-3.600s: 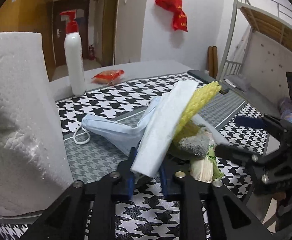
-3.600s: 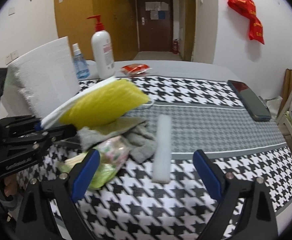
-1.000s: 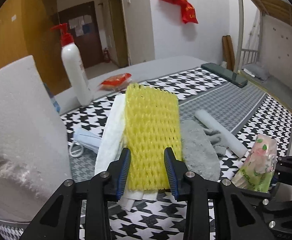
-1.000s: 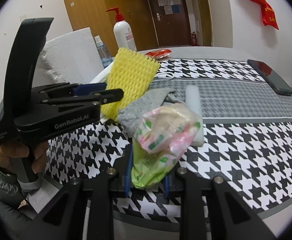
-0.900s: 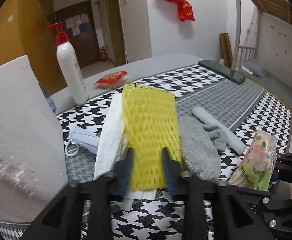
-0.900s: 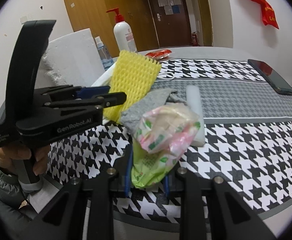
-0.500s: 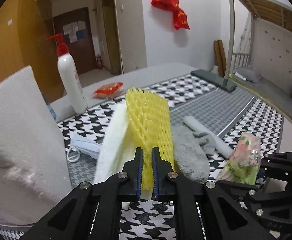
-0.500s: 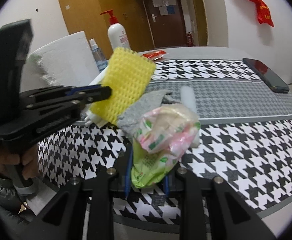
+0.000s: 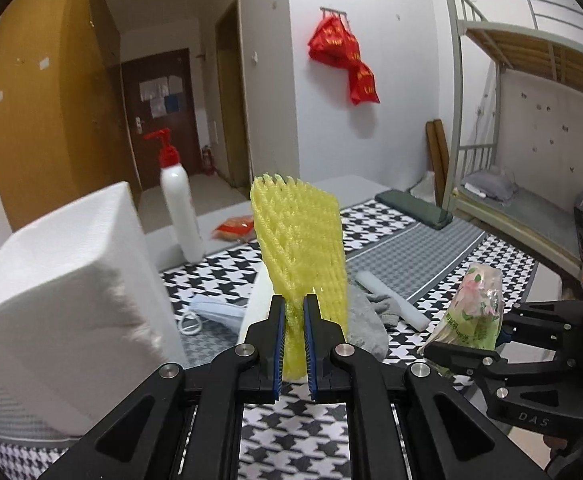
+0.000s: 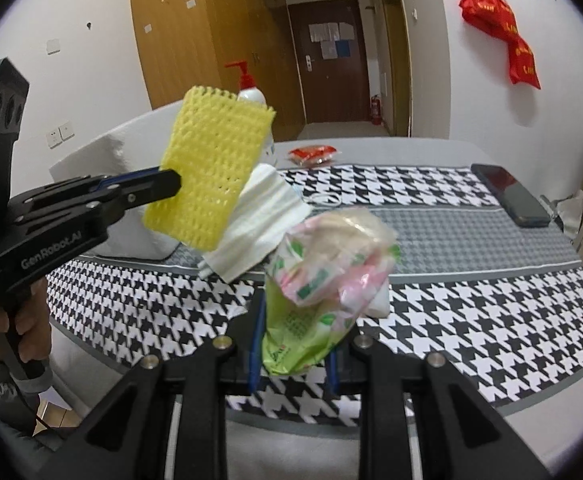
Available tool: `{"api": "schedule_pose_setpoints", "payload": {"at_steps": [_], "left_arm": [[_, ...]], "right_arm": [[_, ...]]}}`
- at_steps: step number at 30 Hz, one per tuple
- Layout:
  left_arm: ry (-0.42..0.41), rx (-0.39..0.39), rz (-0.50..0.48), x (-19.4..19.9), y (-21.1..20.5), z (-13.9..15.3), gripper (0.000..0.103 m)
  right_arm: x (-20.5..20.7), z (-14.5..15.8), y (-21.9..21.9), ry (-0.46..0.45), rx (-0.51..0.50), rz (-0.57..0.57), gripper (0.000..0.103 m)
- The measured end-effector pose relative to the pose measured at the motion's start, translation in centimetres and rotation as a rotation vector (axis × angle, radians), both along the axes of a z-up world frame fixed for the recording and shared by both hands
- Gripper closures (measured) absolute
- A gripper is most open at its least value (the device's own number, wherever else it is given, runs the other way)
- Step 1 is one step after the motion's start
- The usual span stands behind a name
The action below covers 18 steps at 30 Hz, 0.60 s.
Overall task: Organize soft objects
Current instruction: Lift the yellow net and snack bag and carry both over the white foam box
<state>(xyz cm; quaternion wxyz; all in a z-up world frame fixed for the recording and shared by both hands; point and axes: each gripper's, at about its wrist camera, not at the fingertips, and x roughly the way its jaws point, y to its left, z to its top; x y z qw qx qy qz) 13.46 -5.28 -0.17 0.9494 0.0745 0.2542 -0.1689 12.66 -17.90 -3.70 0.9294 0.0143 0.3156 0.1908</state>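
**Both grippers loaded above the houndstooth cloth**

Black-and-white houndstooth tablecloth (image 10: 491, 320) covers the table. Left gripper (image 9: 293, 344) is clamped on a yellow foam net sleeve (image 9: 299, 248) (raised clear of the cloth). Right gripper (image 10: 293, 354) pinches a floral plastic tissue pack (image 10: 323, 280), also aloft.

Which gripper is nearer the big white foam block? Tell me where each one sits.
Left. The left gripper, shut on the yellow foam net, sits right in front of the white foam block. The right gripper, shut on the tissue pack, sits farther out, across the left gripper.
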Motion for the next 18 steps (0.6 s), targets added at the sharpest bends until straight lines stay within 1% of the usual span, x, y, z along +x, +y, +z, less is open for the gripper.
{"api": "schedule_pose_setpoints", "payload": {"at_steps": [9,18], "left_arm": [[-0.068,-0.031,0.050,-4.1,2.8,1.5,0.093],[-0.130,-0.038,0.111,-7.9,4.9,2.2,0.093]], "right_arm": [[-3.4,2.2,1.9,-0.084,-0.020,0.011,0.074],[-6.5,3.4,3.5,-0.149,-0.024,0.039,0.074]]}}
